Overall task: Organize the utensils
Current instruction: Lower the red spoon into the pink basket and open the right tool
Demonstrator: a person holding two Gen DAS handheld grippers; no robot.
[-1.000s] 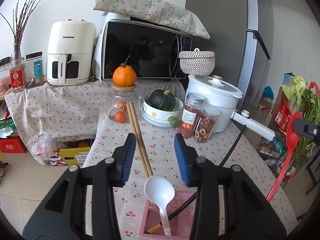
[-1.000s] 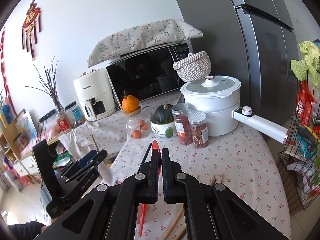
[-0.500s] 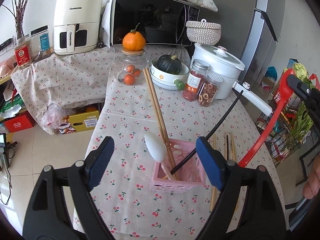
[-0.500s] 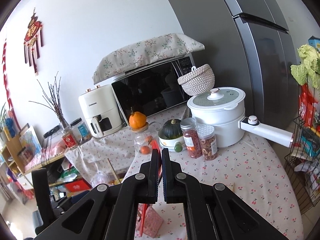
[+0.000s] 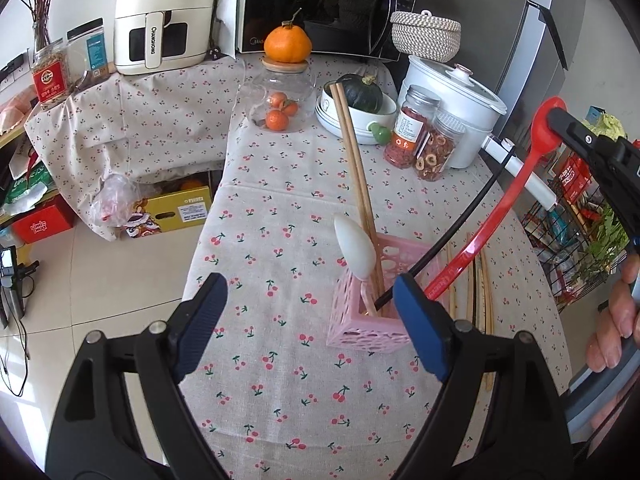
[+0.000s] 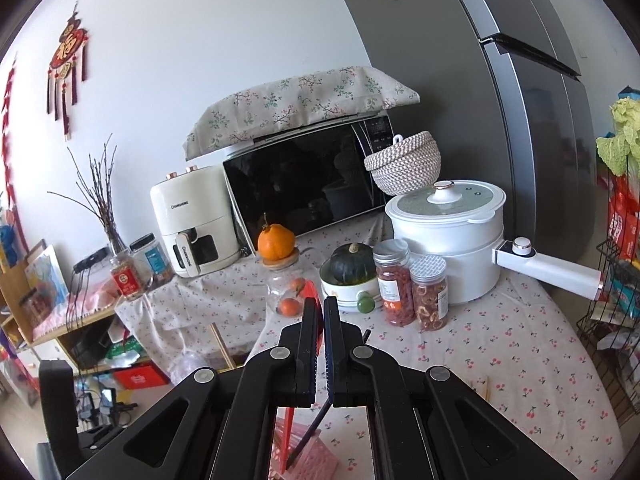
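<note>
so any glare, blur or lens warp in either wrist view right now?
Left wrist view: sharp, strong fisheye bend with dark corners; window reflections on the black microwave door, bright sun patch on the tiled floor at lower left. Right wrist view: also sharp, the grey fridge curves heavily; soft daylight, faint reflections in the microwave door, no harsh shadows on the cherry-print tablecloth.

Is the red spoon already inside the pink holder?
No. The right gripper holds the red spoon by its bowl, its handle outside the pink holder.

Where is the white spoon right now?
Left wrist view, centre: the white spoon stands in the pink basket, bowl up, beside the wooden chopsticks.
</note>
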